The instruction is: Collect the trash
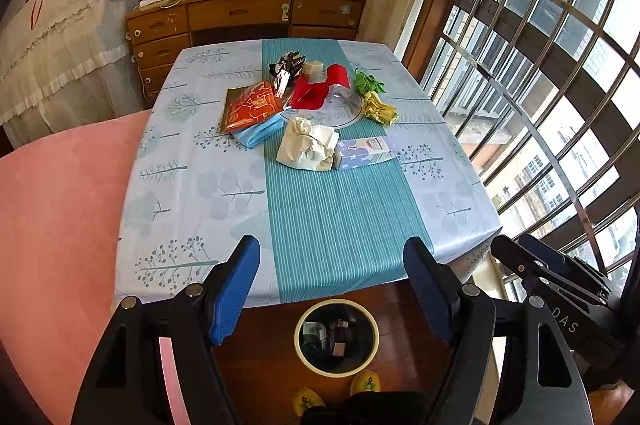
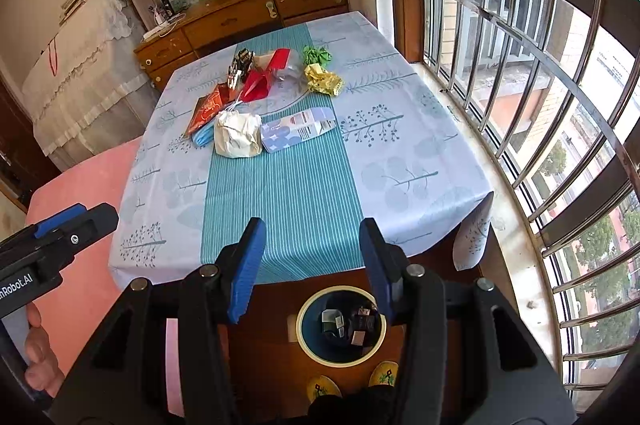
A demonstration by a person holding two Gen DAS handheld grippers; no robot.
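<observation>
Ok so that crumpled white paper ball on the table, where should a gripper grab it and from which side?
Probably take the crumpled white paper ball across its bulging middle, coming from the near edge of the table, where the cloth is bare. A carton touches its right side and a blue wrapper lies close on its left, so pinching front to back from above looks safest. It should compress easily.
</observation>
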